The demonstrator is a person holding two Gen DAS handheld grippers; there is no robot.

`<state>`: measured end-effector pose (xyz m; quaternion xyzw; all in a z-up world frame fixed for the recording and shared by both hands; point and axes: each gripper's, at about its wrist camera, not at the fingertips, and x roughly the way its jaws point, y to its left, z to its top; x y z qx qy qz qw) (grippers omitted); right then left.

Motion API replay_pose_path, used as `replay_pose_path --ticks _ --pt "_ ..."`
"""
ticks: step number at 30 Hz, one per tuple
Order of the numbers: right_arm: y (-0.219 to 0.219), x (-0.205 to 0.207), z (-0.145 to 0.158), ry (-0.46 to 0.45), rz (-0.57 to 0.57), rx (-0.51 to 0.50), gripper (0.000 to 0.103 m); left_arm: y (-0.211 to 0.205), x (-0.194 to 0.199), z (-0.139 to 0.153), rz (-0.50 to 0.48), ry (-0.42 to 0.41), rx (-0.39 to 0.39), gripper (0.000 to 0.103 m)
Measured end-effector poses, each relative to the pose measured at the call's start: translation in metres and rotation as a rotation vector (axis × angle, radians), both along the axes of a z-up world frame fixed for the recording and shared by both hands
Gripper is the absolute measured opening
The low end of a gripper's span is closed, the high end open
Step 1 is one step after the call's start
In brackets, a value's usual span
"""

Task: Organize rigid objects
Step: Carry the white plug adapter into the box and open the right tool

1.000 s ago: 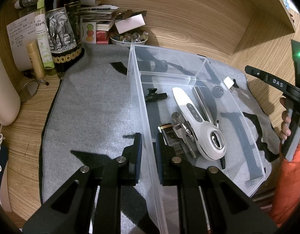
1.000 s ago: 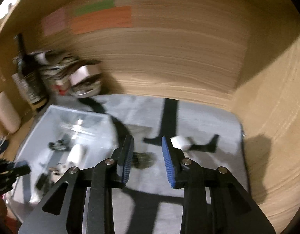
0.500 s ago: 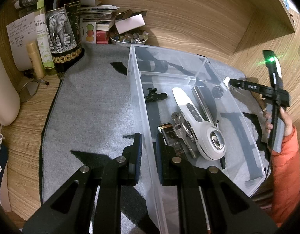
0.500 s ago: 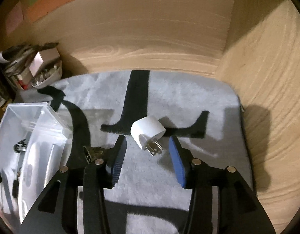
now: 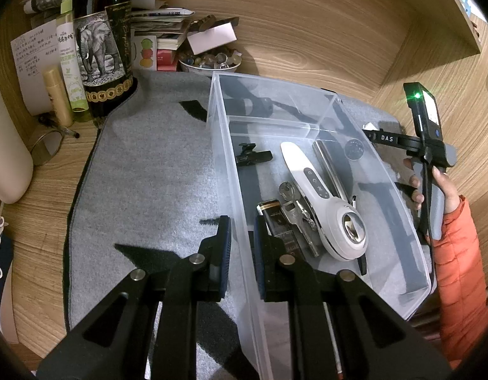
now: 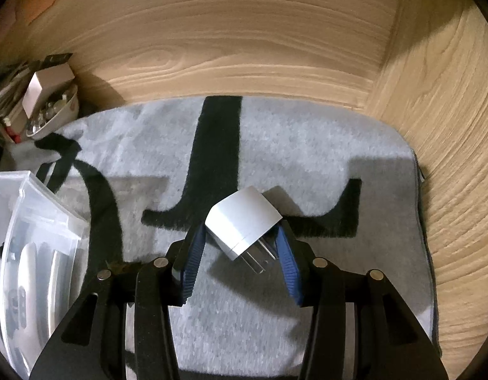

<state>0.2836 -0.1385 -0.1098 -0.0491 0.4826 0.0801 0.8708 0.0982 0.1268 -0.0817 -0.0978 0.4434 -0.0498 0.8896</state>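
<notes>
- Left wrist view: the left gripper (image 5: 242, 247) has its jaws clenched on the thin clear wall of the bin (image 5: 226, 171), one blue ribbed pad outside the wall and one inside.
- Just ahead of the inner jaw, in the bin, lie a dark battery (image 5: 277, 218), metal keys (image 5: 293, 210), a smooth white handheld device (image 5: 326, 202) with a round head and grey buttons, a steel bar (image 5: 328, 164) and a small black clip (image 5: 252, 156).
- A coin (image 5: 355, 149) shows through the bin's right wall.
- Beyond the jaws to the left, past the fuzzy grey mat (image 5: 149, 171), stand a dark bottle (image 5: 101, 44) with an elephant label, a green spray bottle (image 5: 69, 63) and a bowl (image 5: 209, 61) of glassy stones.
- Far right of the jaws, a hand (image 5: 440, 186) in an orange quilted sleeve holds the right gripper's handle, marked "DAS", with a green light on top; only this view shows that.
- Right wrist view: the right gripper (image 6: 240, 259) has its jaws spread around a white boxy plug (image 6: 242, 221) with two flat metal prongs pointing back toward the camera.
- The plug lies on the mat, between the pads; whether they press it I cannot tell.
- The mat's black pattern runs ahead of the jaws; the bin's corner sits to their left. The wood-grain worktop (image 6: 450, 221) and back panel curve around.
</notes>
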Motion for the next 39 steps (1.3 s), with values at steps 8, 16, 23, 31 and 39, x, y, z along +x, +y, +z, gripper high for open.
replay_pose_path --ticks 8,16,23,31,39 --pt "0.004 -0.008 0.007 -0.035 0.024 0.004 0.042 0.001 0.0 0.0 -0.001 0.001 0.005 0.012" --pt "0.016 -0.032 0.037 -0.11 0.087 0.018 0.042 0.001 0.001 0.0 -0.001 0.001 0.006 0.012" --pt "0.026 -0.06 0.067 -0.182 0.141 0.048 0.042 0.001 0.001 0.0 0.0 0.002 0.007 0.012" --pt "0.052 -0.091 0.092 -0.255 0.237 0.083 0.042 0.0 0.001 0.0 0.001 0.002 0.008 0.012" --pt "0.086 -0.12 0.099 -0.284 0.364 0.093 0.042 0.0 0.001 0.0 0.002 0.001 0.008 0.012"
